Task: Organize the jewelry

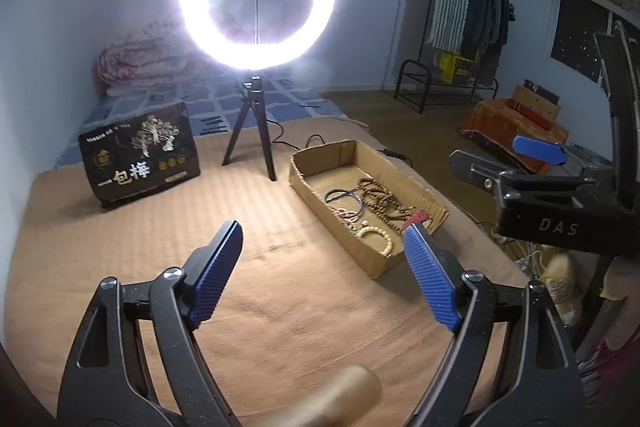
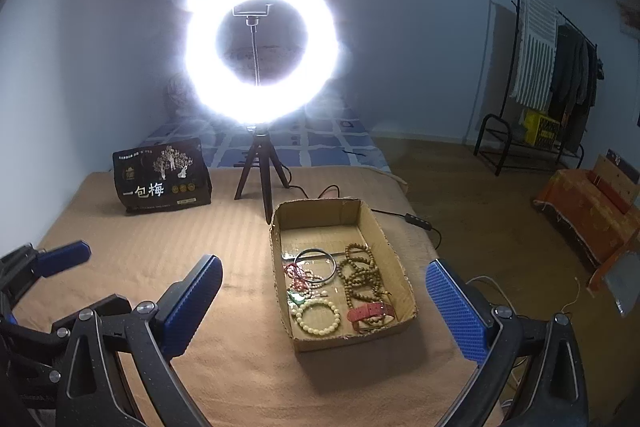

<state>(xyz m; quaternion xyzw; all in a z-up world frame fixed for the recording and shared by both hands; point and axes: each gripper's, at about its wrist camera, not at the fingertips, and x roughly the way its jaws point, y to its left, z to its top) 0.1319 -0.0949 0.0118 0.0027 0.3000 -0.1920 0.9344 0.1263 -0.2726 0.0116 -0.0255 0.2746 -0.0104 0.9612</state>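
A shallow cardboard box [image 2: 360,215] sits on the tan cloth and shows in the left wrist view too [image 1: 340,155]. It holds a metal bangle [image 2: 316,263], brown wooden beads [image 2: 362,273], a pale bead bracelet [image 2: 318,315], a red strap [image 2: 370,311] and small red and green pieces. My right gripper [image 2: 326,291] is open and empty, raised in front of the box. My left gripper [image 1: 322,247] is open and empty, left of the box. The right gripper shows at the left wrist view's right edge [image 1: 538,149].
A lit ring light on a tripod [image 2: 260,47] stands behind the box, its cable [image 2: 416,217] trailing right. A black printed bag [image 2: 162,177] stands at the back left. A clothes rack [image 2: 548,67] and an orange-covered box [image 2: 588,211] are off to the right.
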